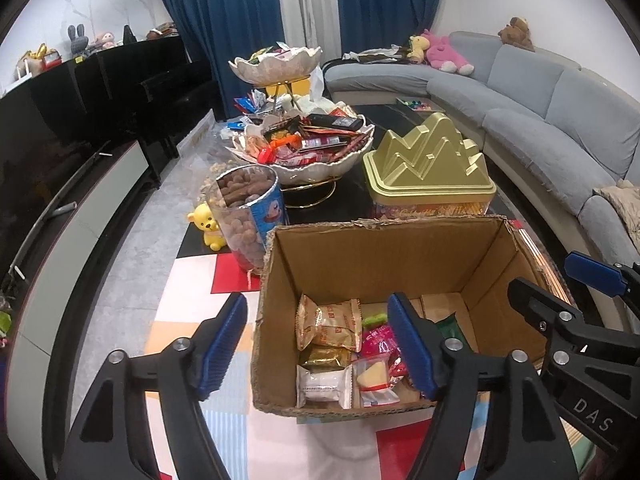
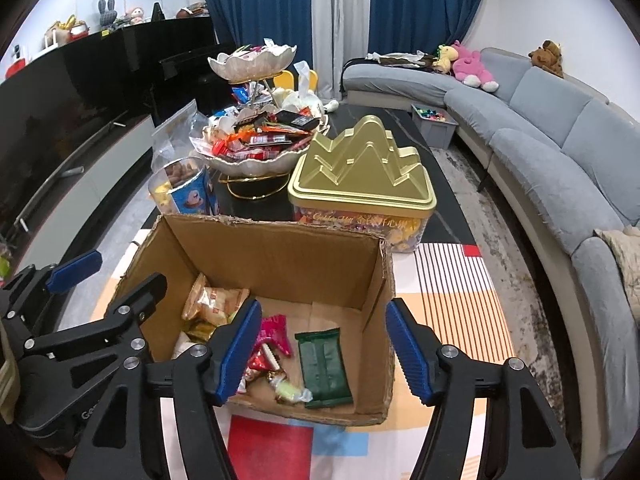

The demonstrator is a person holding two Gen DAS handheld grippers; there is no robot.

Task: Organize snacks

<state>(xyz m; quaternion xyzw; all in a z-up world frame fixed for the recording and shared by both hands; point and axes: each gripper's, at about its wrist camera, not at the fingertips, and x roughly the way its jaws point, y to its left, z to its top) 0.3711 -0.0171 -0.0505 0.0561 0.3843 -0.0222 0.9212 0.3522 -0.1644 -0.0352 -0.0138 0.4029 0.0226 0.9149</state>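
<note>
An open cardboard box [image 1: 360, 256] [image 2: 280, 256] stands on a colourful cloth. Inside lie several wrapped snacks: gold-and-white packets [image 1: 332, 324], a white packet [image 1: 324, 386], a pink packet [image 2: 276, 332] and a dark green bar [image 2: 326, 364]. My left gripper [image 1: 316, 348] hangs open over the box's left part, one finger outside the left wall, nothing pressed between the pads. My right gripper [image 2: 324, 352] is open over the right part, straddling the right wall, and holds nothing. Each gripper also shows in the other's view: the right gripper [image 1: 560, 284], the left gripper [image 2: 108, 280].
Behind the box stand a tin with a gold mountain-shaped lid [image 1: 424, 160], a clear jar of brown coated snacks [image 1: 248, 208] and a two-tier shell bowl stand [image 1: 320, 170] heaped with snacks. A yellow bear toy [image 1: 208, 226] sits left. A grey sofa [image 1: 540, 112] curves along the right.
</note>
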